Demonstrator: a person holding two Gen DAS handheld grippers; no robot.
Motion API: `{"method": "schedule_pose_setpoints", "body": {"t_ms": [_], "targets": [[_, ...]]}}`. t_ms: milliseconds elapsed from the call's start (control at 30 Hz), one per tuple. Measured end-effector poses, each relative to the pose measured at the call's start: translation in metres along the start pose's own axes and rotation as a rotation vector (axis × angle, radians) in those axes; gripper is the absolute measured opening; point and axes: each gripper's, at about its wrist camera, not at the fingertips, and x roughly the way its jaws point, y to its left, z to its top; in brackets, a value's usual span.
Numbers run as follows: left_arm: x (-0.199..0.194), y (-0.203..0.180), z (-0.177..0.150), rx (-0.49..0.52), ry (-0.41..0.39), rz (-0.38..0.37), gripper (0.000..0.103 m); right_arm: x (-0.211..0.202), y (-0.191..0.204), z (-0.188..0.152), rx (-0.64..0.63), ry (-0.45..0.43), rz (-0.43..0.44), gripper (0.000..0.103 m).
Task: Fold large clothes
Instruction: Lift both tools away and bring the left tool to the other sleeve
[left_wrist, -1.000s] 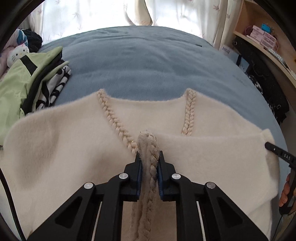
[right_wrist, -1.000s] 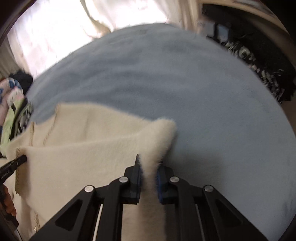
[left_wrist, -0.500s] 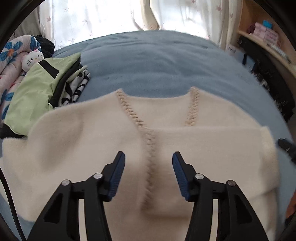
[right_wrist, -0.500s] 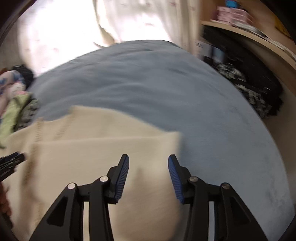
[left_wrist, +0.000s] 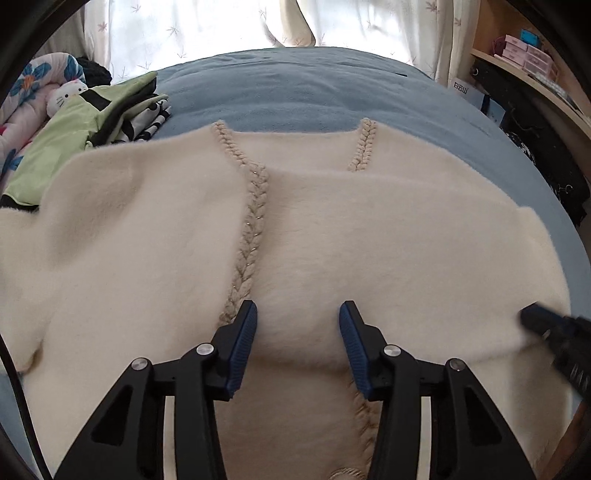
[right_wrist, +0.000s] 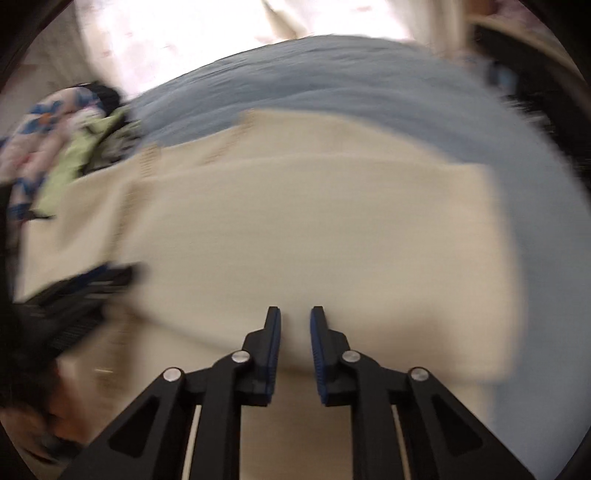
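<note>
A cream fluffy cardigan (left_wrist: 388, 229) with braided trim (left_wrist: 255, 206) lies folded across on the blue bed blanket (left_wrist: 295, 85). My left gripper (left_wrist: 298, 325) hovers over the near edge of the folded layer. Its jaws are closing, with nothing between the blue pads. At the right edge of that view, the right gripper's tip (left_wrist: 554, 332) shows blurred by the cardigan's corner. In the blurred right wrist view my right gripper (right_wrist: 295, 325) hangs over the cardigan (right_wrist: 314, 221). Its jaws are closing to a narrow gap with no cloth pinched. The left gripper (right_wrist: 92, 280) shows there at the left.
A pile of green and black-and-white clothes (left_wrist: 92, 122) and a plush toy (left_wrist: 68, 92) lie at the far left of the bed. A wooden shelf with small boxes (left_wrist: 524, 51) and dark clothing (left_wrist: 546, 155) stand at the right. Curtains (left_wrist: 221, 26) hang behind the bed.
Both grippers let go of the cardigan's edge, opened and drew back toward the near side. The folded flap now lies flat. The right jaws have since narrowed again.
</note>
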Motion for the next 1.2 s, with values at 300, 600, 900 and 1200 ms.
{"method": "schedule_pose_setpoints", "body": {"t_ms": [300, 600, 900, 1200], "targets": [[-0.009, 0.009, -0.010, -0.008, 0.009, -0.039, 0.044, -0.013, -0.058, -0.029, 0.154, -0.037, -0.057, 0.000], [-0.008, 0.008, -0.010, -0.006, 0.031, -0.046, 0.047, -0.016, -0.053, -0.029, 0.189, -0.032, -0.063, 0.004], [-0.022, 0.006, -0.015, 0.002, 0.050, -0.026, 0.068, -0.026, -0.038, -0.035, 0.227, -0.016, -0.001, 0.026], [-0.079, 0.008, -0.040, -0.009, 0.038, -0.012, 0.068, -0.065, -0.015, -0.067, 0.344, -0.008, 0.119, 0.026]]}}
